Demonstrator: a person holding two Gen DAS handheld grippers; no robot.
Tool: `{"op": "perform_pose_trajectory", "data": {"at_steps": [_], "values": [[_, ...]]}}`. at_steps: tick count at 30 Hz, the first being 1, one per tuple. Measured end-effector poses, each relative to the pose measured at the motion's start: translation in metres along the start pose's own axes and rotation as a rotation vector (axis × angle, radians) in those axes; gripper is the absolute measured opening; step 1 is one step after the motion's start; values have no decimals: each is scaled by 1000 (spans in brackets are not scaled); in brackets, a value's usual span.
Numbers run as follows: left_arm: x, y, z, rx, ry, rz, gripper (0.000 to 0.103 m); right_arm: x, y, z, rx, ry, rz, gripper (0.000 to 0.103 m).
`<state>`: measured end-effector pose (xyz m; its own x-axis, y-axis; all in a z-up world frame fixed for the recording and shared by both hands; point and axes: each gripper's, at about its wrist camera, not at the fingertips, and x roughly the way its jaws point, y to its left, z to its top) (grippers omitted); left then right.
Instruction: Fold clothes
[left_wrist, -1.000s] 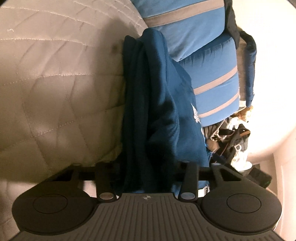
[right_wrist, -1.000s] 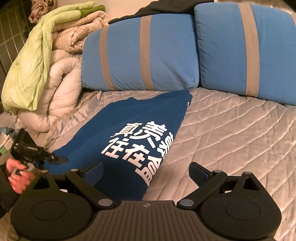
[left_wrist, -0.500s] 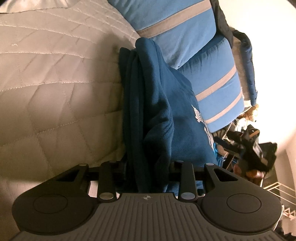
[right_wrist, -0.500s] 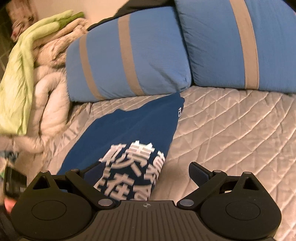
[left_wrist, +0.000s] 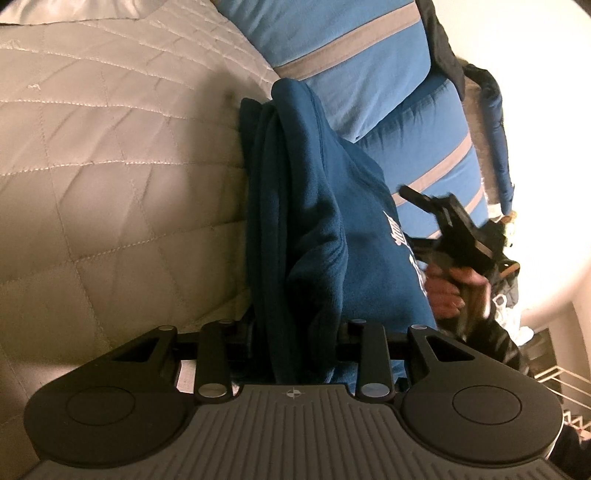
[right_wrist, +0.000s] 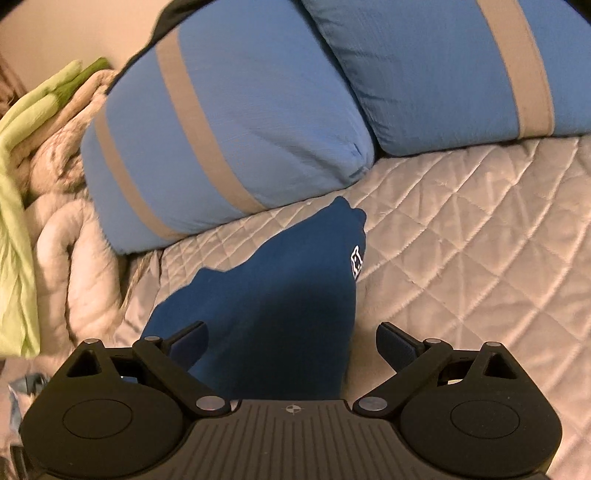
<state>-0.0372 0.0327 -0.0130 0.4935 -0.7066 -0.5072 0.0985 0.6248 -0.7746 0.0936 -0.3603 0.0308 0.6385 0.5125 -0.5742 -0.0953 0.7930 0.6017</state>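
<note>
A dark blue T-shirt (left_wrist: 314, 229) with white print lies on the quilted bed. My left gripper (left_wrist: 295, 332) is shut on a bunched fold of its near edge, the cloth rising up between the jaws. In the right wrist view the same shirt (right_wrist: 280, 291) stretches away toward the pillows, a small white logo on its right edge. My right gripper (right_wrist: 291, 339) is open and empty, low over the shirt, one finger on each side of it. The right gripper also shows in the left wrist view (left_wrist: 454, 232), held in a hand.
Two blue pillows with grey stripes (right_wrist: 236, 122) (right_wrist: 454, 62) lie at the bed's head. A pile of pale quilts and a green sheet (right_wrist: 22, 177) is at the left. The grey quilted bedspread (right_wrist: 480, 229) lies to the right.
My right gripper moved forward and down over the shirt, so the white print has passed out of its view. The left gripper keeps its hold; the right hand came into its view.
</note>
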Motion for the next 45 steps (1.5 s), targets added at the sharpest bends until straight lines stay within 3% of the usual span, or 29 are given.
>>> {"op": "perform_pose_trajectory", "data": {"at_steps": [2, 5, 7, 9, 11, 12, 16, 22, 26, 30, 34, 37, 39, 41, 42, 43, 44, 45], "values": [[0, 0, -1, 3, -3, 0, 34, 3, 1, 1, 1, 3, 2, 93], [0, -1, -1, 9, -4, 5, 34, 7, 3, 3, 2, 9, 4, 78], [0, -3, -1, 21, -4, 15, 34, 10, 5, 4, 3, 12, 5, 77], [0, -7, -1, 34, -3, 29, 34, 13, 6, 5, 4, 16, 7, 62], [-1, -11, -1, 41, -5, 44, 31, 16, 7, 6, 5, 19, 8, 32], [-2, -15, -1, 49, -7, 51, 29, 17, 8, 7, 6, 21, 9, 28], [-15, -37, -3, 80, -21, 71, 26, 18, 11, 8, 5, 27, 11, 24], [-38, -78, -26, 114, 4, 18, 26, -19, 21, 0, -18, 24, 1, 23], [-38, -82, -50, 74, 61, -21, 26, -44, 27, -5, -33, 23, -5, 23], [-37, -75, -59, 51, 66, -25, 26, -69, 34, -10, -48, 21, -11, 23], [-47, -88, -42, 95, 17, 10, 26, -87, 44, -10, -61, 16, -9, 22], [-74, -103, -12, 133, -83, 61, 26, -73, 75, 19, -110, -1, 36, 22], [-102, -118, 13, 192, -213, 122, 29, -60, 110, 48, -187, -39, 79, 24], [-127, -130, 33, 247, -371, 209, 46, -52, 145, 70, -274, -113, 88, 32], [-135, -135, 41, 267, -424, 257, 68, -48, 162, 81, -318, -153, 89, 57], [-140, -139, 47, 285, -451, 306, 78, -45, 175, 87, -352, -183, 75, 75], [-144, -142, 52, 305, -470, 354, 83, -45, 184, 87, -385, -211, 45, 100], [-147, -144, 53, 325, -475, 395, 83, -47, 190, 82, -422, -241, 9, 103]]}}
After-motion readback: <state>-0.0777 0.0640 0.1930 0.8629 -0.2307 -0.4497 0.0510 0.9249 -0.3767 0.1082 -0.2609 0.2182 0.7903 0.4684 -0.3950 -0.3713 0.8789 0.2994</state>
